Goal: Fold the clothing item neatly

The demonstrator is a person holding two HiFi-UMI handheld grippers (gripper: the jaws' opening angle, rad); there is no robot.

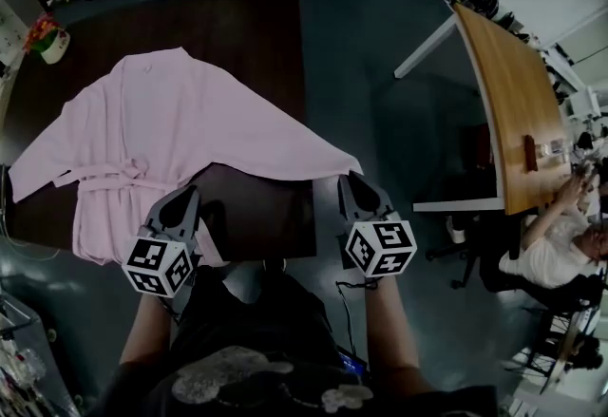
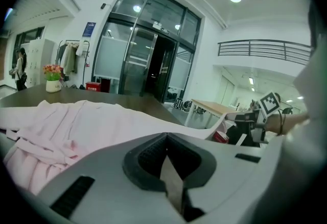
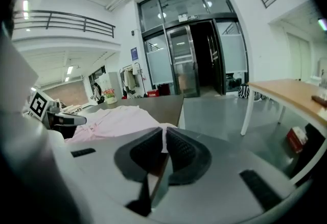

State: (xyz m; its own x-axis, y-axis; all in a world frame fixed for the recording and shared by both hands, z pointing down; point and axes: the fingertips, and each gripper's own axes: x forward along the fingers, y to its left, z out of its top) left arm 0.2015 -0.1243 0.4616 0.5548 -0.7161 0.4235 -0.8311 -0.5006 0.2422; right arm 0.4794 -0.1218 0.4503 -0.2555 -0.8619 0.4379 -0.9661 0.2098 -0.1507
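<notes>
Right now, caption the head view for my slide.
Pink bathrobe spread on dark brown table; right gripper clamps its sleeve tip, left gripper shut by hem.

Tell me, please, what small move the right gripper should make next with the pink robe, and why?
The right gripper is shut on the end of the outstretched sleeve of the pink fabric robe, which lies spread open on the dark wooden table. So I'd probably carry that sleeve end inward across the robe's body.

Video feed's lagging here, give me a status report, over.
Left tool shut, empty. Right tool shut on sleeve tip of pink cloth robe, spread on dark brown table. Nothing in the way.
</notes>
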